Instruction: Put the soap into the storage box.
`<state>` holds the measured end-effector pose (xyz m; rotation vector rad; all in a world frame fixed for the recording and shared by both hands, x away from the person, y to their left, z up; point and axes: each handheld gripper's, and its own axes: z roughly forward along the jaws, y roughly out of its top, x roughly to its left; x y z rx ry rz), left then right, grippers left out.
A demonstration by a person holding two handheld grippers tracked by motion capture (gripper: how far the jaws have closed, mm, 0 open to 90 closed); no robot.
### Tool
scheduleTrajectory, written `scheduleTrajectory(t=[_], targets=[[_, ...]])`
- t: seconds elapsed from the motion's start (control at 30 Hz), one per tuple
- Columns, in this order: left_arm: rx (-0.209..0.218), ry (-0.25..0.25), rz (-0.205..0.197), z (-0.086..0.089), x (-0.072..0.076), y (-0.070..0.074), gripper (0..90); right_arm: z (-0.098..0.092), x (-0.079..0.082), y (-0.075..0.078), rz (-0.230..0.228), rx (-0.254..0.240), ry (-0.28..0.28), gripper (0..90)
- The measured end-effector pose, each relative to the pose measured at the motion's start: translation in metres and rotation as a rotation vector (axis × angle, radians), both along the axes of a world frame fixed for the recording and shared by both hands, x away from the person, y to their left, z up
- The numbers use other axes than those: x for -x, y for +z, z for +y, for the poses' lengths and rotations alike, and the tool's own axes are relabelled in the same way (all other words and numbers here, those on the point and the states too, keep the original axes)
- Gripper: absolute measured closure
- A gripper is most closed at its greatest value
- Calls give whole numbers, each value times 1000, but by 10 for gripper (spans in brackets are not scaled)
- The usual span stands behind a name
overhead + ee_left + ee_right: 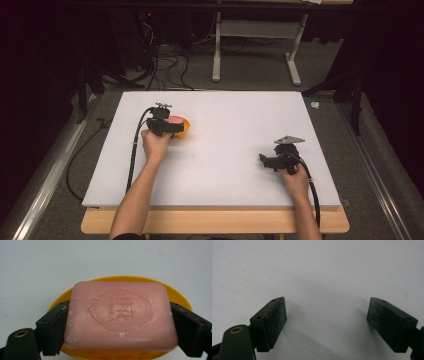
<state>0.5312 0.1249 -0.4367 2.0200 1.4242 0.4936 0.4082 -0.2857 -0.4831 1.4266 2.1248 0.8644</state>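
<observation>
2 jaws of the left gripper point(120, 322) pinch the pink soap point(120, 316) by its short ends, just above the yellow dish point(180, 298). The bar looks stiff, probably slick, so flat ends suit. The left gripper view shows its stamp; the high view shows the right gripper point(270, 161), spread, holding nothing.

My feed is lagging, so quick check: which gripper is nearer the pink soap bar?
Left. The left gripper has its fingers against both ends of the soap bar, over the yellow dish. The right gripper sits far off on bare table, open.
</observation>
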Motion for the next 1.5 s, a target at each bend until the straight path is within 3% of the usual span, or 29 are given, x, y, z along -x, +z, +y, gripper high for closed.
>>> scheduleTrajectory(t=[1.0,1.2,1.5], targets=[[3,0,21,-1,-2,-8,136,0,0,0,-3,0,1,164],[-8,-8,11,-3,-1,-7,129,0,0,0,-1,2,1,164],[22,-13,-16,-1,1,-1,126,0,0,0,0,1,0,165]])
